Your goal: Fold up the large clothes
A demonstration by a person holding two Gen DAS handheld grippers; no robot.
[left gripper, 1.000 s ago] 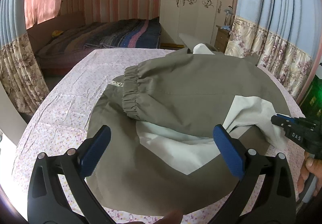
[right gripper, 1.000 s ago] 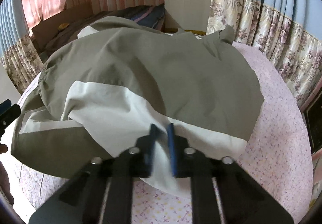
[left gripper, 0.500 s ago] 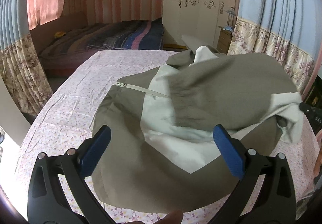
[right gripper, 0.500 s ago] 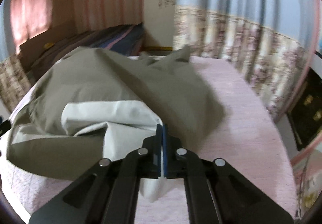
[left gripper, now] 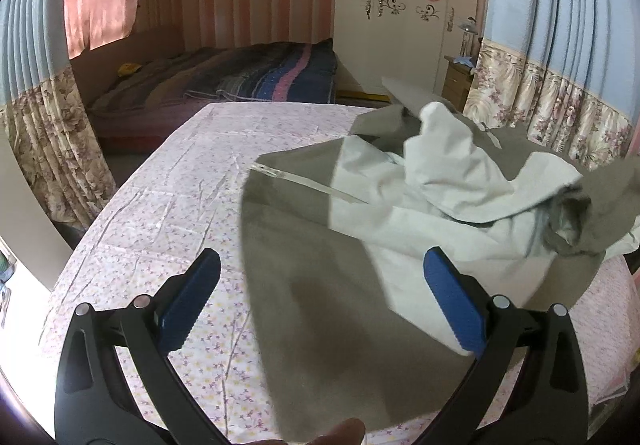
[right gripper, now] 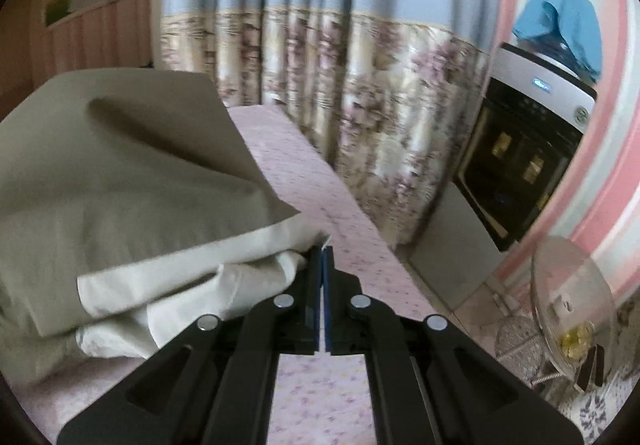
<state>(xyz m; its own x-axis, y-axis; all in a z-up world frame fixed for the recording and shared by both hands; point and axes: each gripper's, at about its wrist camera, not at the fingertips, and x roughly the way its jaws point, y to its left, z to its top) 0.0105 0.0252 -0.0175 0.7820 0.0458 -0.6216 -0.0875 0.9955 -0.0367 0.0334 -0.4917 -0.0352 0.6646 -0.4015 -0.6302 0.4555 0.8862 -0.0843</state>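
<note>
The left gripper [left gripper: 320, 287] hovers with its fingers spread wide, nothing between them, above the near olive panel of the jacket [left gripper: 320, 285]. The right gripper [right gripper: 323, 257] has its fingers clamped tight on a pale edge of that jacket — the cloth bunches up just left of them. The jacket lies rumpled on the tabletop [left gripper: 160, 229] with its floral pink cover; beyond stands a bed [left gripper: 240, 85].

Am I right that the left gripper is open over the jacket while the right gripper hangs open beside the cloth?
Not quite: the right gripper is shut, pinching the pale edge of the jacket, as the right wrist view shows. The left gripper is open over it.
</note>
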